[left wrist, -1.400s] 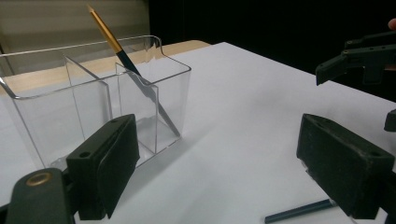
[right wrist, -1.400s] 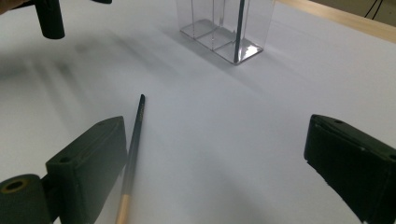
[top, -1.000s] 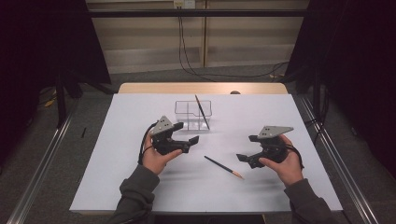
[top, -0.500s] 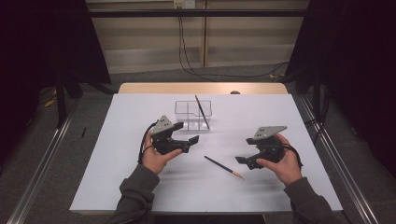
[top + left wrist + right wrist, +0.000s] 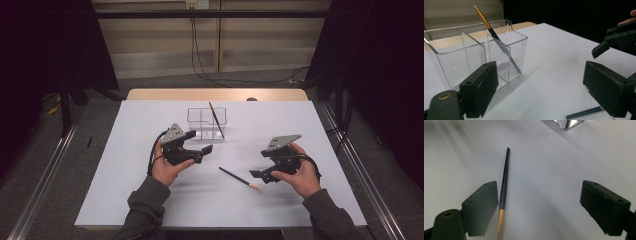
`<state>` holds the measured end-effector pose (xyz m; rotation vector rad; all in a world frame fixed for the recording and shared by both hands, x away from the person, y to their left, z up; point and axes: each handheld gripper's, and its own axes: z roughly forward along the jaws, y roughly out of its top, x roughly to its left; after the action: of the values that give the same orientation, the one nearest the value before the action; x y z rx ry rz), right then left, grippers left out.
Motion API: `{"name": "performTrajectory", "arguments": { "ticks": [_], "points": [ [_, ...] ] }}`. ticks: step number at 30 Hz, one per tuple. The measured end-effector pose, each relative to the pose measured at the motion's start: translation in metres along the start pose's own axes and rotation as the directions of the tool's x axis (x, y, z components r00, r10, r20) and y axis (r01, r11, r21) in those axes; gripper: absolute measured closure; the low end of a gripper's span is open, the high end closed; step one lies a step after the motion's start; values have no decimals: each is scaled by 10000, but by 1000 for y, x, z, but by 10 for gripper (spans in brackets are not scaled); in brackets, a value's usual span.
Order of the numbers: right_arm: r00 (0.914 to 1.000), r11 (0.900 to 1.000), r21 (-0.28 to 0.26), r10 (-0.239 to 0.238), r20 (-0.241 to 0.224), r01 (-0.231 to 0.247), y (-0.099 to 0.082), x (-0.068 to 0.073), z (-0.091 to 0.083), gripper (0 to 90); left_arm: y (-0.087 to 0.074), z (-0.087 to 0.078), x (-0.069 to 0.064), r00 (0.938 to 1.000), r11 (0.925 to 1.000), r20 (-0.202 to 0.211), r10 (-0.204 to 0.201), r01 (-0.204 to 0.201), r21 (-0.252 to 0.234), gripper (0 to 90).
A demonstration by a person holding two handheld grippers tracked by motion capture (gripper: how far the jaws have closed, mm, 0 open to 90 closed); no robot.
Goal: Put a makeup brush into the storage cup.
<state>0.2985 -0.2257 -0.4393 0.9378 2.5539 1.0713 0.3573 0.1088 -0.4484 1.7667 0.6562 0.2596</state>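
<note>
A clear divided box stands at the middle of the white sheet, and a dark pencil with a gold end leans in it. In the left gripper view the box and that pencil are close ahead. My left gripper is open in front of the box, jaws empty. A second dark pencil lies flat between the hands. My right gripper is open just right of it. Its jaws have just been closing a little, and the pencil lies beside the left jaw, untouched.
The white sheet covers the table, with a wooden strip at its far edge. Metal rails run along both sides on the floor. The far-off gripper in the left gripper view is the right one.
The right gripper has shifted slightly toward the loose pencil. The left hand, the box and both pencils have stayed put.
</note>
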Motion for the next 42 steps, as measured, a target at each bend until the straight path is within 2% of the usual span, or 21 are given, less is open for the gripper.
{"name": "performTrajectory", "arguments": {
  "ticks": [3,5,12,14,17,23,25,28,31,33,34,37,42],
  "points": [
    [9999,9998,133,114,-42,-113,0,2,1,167,0,0,0,10000,10000,-19,-32,32,0,128],
    [9999,9998,185,23,-152,-20,0,2,3,170,0,0,0,9999,10000,-143,13,-12,91,128],
    [9999,9985,548,71,-144,-63,-1,4,5,170,0,0,0,10000,10000,5,19,-19,6,128],
    [9996,9988,489,65,-279,-52,-2,4,6,179,0,0,-1,9998,10000,-163,-73,73,30,129],
    [9999,9980,632,49,-153,-40,-2,5,7,187,0,1,-1,9999,10000,-159,-54,55,50,129],
    [9990,9977,672,115,-441,-85,-4,6,9,216,0,2,-1,9999,10000,-130,-6,6,47,130],
    [9988,9980,638,0,-488,31,-3,6,10,216,0,2,-1,9999,10000,-128,-30,31,48,129],
    [9987,9975,701,-1,-501,36,-3,7,10,217,0,2,-1,10000,10000,-78,1,0,76,129],
    [9995,9969,786,26,-319,-1,-2,8,10,220,0,3,-1,10000,10000,-91,7,-7,55,133],
    [9994,9972,750,20,-332,5,-2,8,9,227,0,3,-1,10000,10000,-92,4,-4,58,134],
    [9988,9976,681,-45,-498,79,-3,7,9,228,0,2,-1,10000,10000,-91,8,-7,59,133],
    [9995,9968,801,68,-311,-43,-3,7,8,239,0,3,-1,10000,10000,-77,4,-4,74,134],
    [9995,9969,776,-66,-296,89,-4,6,7,259,0,3,-1,10000,10000,-68,-2,3,78,133]
  ]
}}
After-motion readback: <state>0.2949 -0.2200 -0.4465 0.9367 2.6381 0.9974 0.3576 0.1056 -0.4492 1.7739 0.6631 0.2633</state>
